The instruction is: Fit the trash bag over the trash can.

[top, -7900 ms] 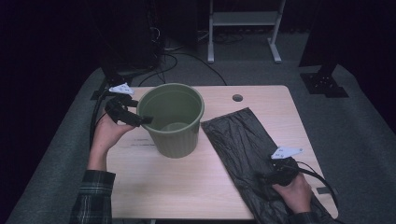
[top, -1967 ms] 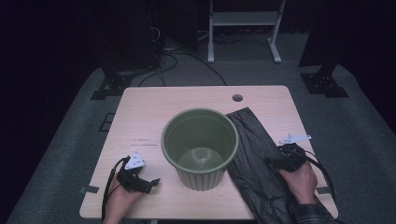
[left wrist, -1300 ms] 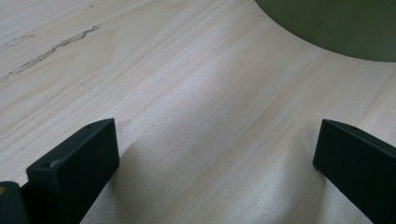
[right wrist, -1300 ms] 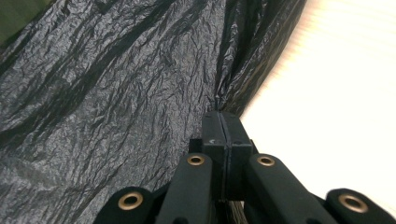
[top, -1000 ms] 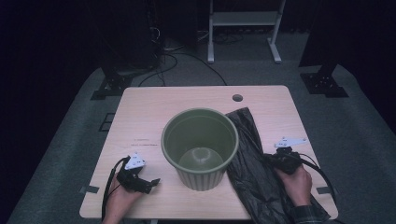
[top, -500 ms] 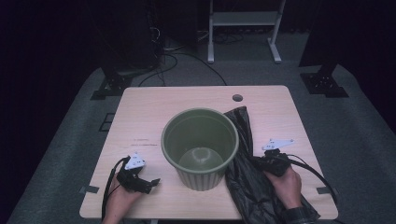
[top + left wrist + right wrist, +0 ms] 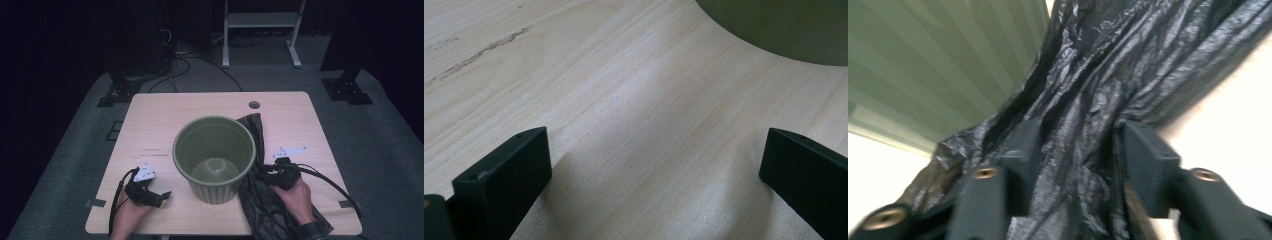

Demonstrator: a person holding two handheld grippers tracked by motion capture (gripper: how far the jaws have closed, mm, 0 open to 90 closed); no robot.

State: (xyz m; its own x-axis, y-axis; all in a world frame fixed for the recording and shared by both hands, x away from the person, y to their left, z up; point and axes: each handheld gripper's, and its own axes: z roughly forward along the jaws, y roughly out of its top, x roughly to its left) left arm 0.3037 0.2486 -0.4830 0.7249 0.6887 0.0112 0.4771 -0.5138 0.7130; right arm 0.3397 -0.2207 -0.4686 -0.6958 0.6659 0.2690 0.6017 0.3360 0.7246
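The black plastic bag [image 7: 272, 200] lies crumpled and glossy on the table [image 7: 210, 105], bunched against the green bin [image 7: 214, 157] at its 3 o'clock. The right gripper [image 7: 265, 175] has just been opening; its jaws straddle a bag fold. The left gripper [image 7: 162, 195], at the bin's 8 o'clock, gapes wide and empty.

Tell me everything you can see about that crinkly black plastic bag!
The crinkly black plastic bag is thin, shiny and full of wrinkles. It lies bunched up on the light wooden table, on the right side of the green ribbed plastic bin, pressed against its wall, and its near end reaches the table's front edge. The right gripper sits over it with a gathered fold between its two black jaws, which have just been opening; whether the pads press on it is unclear.
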